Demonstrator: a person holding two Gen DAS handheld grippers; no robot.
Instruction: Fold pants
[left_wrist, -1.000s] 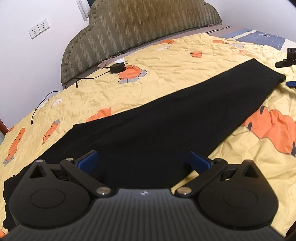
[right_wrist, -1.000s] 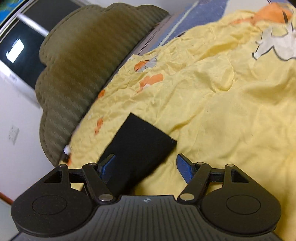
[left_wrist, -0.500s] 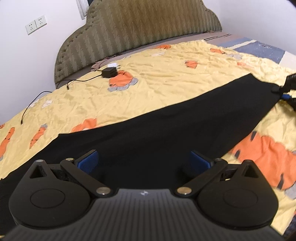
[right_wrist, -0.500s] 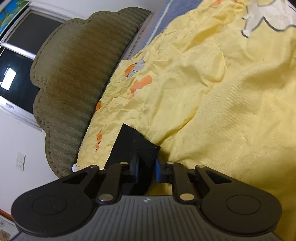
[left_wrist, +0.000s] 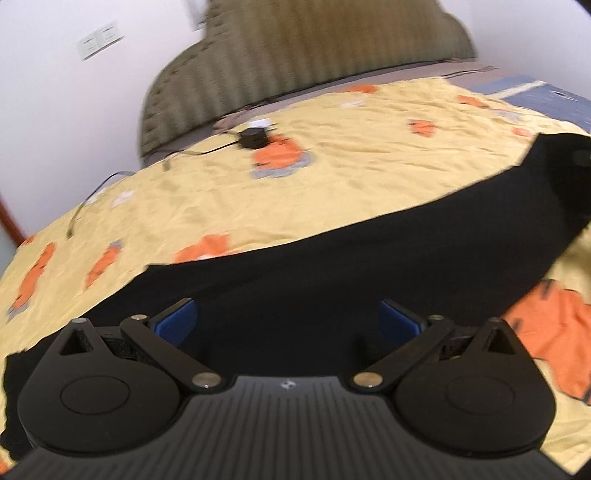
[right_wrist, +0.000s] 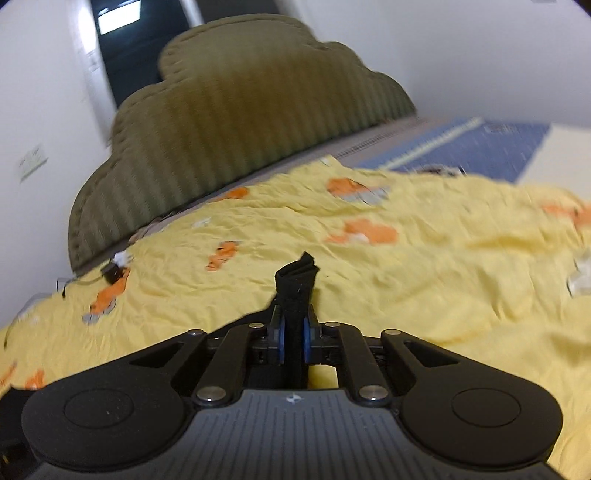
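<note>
Black pants lie stretched across the yellow carrot-print bedspread in the left wrist view, running from lower left to upper right. My left gripper is open, its blue pads wide apart, low over the pants' near part. My right gripper is shut on the pants' leg end, whose bunched black cloth sticks up between the pads, lifted above the bedspread. The right gripper shows dimly at the far right edge of the left wrist view.
A padded olive headboard stands at the back. A black charger with cable lies on the bed near it, also seen in the right wrist view. A blue striped cloth lies at the far right.
My right gripper closed on the pants' leg end and lifted it off the bed, turning level. The far end of the pants rose. My left gripper stayed open and moved slightly over the pants.
</note>
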